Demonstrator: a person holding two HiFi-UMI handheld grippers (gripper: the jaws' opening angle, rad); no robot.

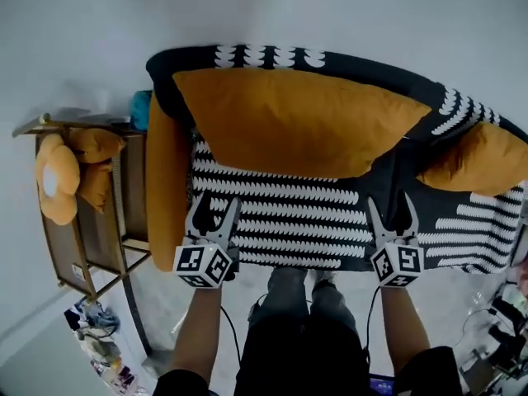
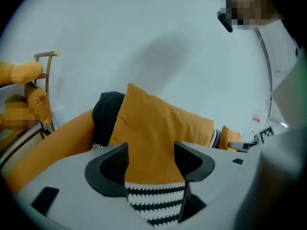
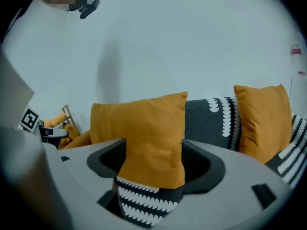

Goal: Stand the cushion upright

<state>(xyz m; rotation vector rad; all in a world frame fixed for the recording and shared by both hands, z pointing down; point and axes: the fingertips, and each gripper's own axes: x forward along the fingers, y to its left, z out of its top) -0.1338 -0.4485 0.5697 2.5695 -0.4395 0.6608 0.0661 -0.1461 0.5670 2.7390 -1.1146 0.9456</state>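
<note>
A large orange cushion (image 1: pixel 297 122) stands on edge on the sofa, leaning against the dark backrest (image 1: pixel 272 56); it fills the middle of the left gripper view (image 2: pixel 153 133) and the right gripper view (image 3: pixel 144 128). My left gripper (image 1: pixel 216 209) (image 2: pixel 151 164) hovers over the front of the black-and-white patterned seat (image 1: pixel 280 213), short of the cushion, open with nothing between its jaws. My right gripper (image 1: pixel 391 213) (image 3: pixel 153 164) hangs level with it to the right, also open and holding nothing. Neither touches the cushion.
A second orange cushion (image 1: pixel 478 159) (image 3: pixel 261 119) leans at the sofa's right end. An orange padded armrest (image 1: pixel 165 180) closes the left end. Beside it stands a wooden rack (image 1: pixel 82 246) with orange soft items (image 1: pixel 58 176). Small clutter (image 1: pixel 99 345) lies on the floor.
</note>
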